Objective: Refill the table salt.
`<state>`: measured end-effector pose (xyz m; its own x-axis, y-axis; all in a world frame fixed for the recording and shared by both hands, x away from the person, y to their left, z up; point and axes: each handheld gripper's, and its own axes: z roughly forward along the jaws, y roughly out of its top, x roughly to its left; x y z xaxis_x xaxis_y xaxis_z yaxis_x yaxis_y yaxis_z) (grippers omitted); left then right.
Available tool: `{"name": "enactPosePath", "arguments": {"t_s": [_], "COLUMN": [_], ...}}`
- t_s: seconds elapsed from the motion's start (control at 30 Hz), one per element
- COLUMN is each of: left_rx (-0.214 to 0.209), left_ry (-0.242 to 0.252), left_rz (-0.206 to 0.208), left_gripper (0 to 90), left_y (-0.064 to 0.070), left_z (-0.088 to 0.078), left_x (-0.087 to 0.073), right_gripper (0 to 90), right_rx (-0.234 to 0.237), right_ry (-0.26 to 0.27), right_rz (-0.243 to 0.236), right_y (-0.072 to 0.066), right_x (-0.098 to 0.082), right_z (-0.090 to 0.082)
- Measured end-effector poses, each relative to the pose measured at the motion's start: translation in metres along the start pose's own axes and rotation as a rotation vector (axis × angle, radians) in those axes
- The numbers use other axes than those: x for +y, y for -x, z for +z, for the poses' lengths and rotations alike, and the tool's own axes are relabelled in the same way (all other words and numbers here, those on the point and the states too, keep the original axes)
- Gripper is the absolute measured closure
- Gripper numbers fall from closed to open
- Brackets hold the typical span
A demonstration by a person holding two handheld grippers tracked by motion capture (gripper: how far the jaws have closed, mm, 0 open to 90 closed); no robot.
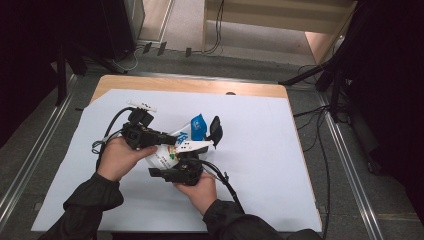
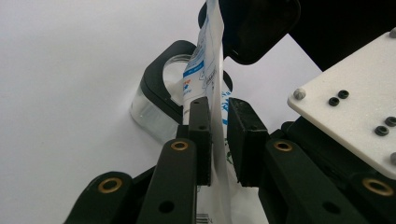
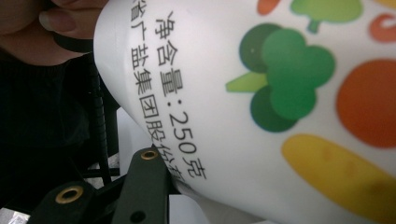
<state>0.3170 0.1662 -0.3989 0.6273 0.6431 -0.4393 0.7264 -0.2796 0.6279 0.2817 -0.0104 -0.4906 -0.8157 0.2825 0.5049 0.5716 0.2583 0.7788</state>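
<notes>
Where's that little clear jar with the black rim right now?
The jar stands on the white sheet in the left gripper view, just beyond the left gripper, which pinches the white bag hanging partly in front of it.

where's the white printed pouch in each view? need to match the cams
High view: pouch at centre, between both grippers.
Left gripper view: edge-on, centre, running up between the black jaws.
Right gripper view: its printed face, with vegetable pictures, across centre and right.
Shared landmark: white table sheet.
</notes>
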Motion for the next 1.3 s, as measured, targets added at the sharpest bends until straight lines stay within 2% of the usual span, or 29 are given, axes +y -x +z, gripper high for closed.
{"name": "enactPosePath", "arguments": {"t_s": [1.3], "left_rx": [0.004], "left_ry": [0.012], "left_rz": [0.006], "left_gripper": [80.2], "left_y": [0.0008], "left_z": [0.0005], "left_x": [-0.0011], "right_gripper": [66.3], "right_rx": [0.018], "right_ry": [0.004], "right_rz": [0.013], "right_y": [-0.0023], "right_x": [0.0036], "right_z": [-0.0002]}}
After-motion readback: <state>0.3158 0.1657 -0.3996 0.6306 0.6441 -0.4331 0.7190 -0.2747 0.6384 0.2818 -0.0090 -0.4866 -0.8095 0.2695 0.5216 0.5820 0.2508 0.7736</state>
